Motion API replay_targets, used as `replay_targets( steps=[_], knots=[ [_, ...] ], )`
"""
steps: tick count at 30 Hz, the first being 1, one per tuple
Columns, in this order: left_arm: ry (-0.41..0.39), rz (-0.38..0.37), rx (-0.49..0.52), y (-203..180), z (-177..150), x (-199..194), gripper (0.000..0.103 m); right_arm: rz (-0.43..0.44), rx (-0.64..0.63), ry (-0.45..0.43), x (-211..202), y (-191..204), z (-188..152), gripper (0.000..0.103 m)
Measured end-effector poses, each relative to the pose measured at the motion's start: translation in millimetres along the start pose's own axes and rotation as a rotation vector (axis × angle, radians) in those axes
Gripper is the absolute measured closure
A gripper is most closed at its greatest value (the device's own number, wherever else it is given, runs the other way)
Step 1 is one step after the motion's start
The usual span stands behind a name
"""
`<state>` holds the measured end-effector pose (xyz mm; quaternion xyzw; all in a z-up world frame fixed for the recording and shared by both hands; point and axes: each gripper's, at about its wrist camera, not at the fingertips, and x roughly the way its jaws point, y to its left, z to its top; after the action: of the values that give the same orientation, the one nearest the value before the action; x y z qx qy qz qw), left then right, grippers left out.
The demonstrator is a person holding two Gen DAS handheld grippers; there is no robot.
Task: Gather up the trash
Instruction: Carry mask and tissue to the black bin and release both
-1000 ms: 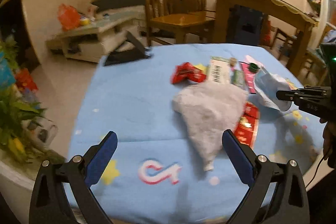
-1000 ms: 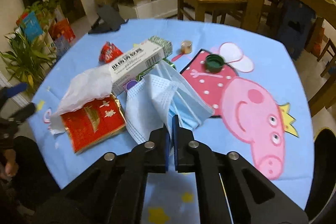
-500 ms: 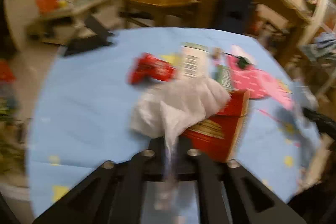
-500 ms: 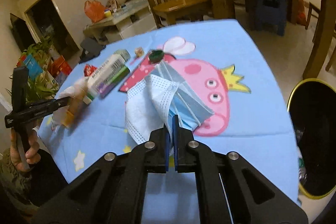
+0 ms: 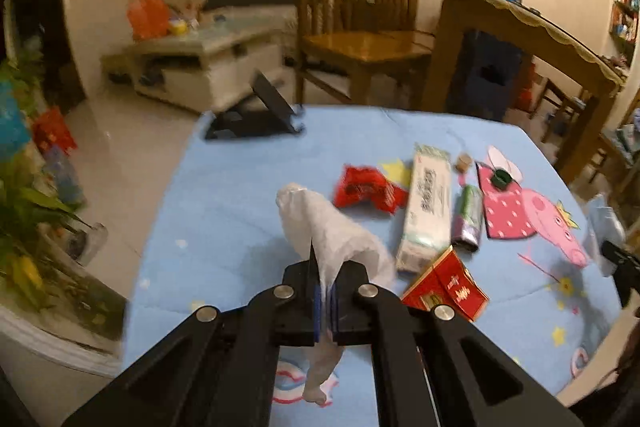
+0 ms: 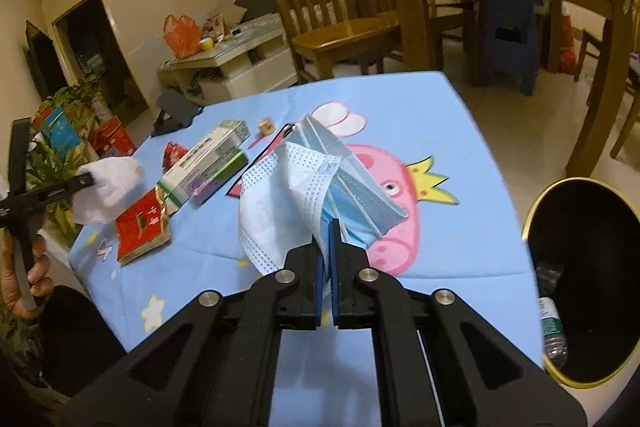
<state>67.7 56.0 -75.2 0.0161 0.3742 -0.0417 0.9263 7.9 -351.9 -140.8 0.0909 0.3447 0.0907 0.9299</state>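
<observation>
tissue (image 5: pixel 328 231) in left claw (image 5: pixel 326 301), mask (image 6: pixel 312 183) in right claw (image 6: pixel 326 297)

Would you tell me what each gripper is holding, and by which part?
The left gripper pinches a white tissue near its lower end; the right gripper clamps blue face masks by their bunched lower edge.

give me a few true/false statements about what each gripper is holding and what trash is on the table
1. The left gripper is shut on the white tissue. True.
2. The right gripper is open and empty. False: it is shut on the blue face mask.
3. The red packet lies on the blue tablecloth. True.
4. The white carton stands upright. False: it lies flat.
5. The black bin sits on the table. False: it stands on the floor beside it.
</observation>
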Motion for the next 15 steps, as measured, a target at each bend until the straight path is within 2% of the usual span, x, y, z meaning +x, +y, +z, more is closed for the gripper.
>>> replay_targets(
  steps=[3, 9, 12, 15],
  knots=[
    [-0.077, 0.011, 0.017, -9, 11, -25, 0.100, -0.047, 0.005, 0.001, -1, -9, 1, 0.100],
    [-0.126, -0.047, 0.091, -51, 21, -47, 0.100, -0.115, 0.077, -0.035, -20, -48, 11, 0.100],
    [-0.145, -0.122, 0.132, -83, 31, -58, 0.100, -0.197, 0.108, -0.077, -41, -78, 22, 0.100],
    [-0.152, -0.185, 0.175, -119, 38, -62, 0.100, -0.348, 0.124, -0.082, -54, -109, 22, 0.100]
  ],
)
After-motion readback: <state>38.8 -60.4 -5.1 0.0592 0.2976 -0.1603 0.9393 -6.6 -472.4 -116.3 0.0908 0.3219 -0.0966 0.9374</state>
